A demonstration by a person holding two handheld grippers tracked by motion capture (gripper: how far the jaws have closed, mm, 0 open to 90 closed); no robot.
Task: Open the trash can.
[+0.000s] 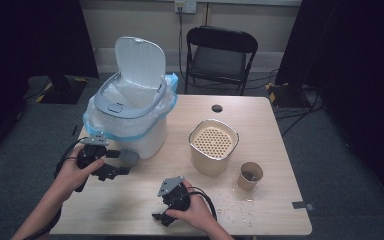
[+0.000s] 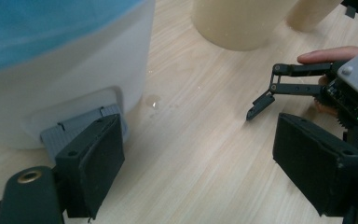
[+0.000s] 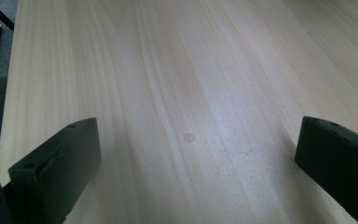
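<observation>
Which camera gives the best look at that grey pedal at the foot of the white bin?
The left gripper view: the grey pedal sits close up, right behind the left tool's near jaw. The high view shows the pedal small, beside the white bin. The right gripper view looks along the bare table.

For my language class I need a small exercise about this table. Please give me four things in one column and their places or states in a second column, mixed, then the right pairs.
Things:
1. bin lid
2. paper cup
3. grey pedal
4. cream container

Places or states:
A. at the foot of the white bin, close to the left tool
B. standing open, tipped up
C. in the middle of the table, its top full of small holes
D. nearest the table's right edge, beside the container

Pairs: 1-B, 2-D, 3-A, 4-C
</observation>
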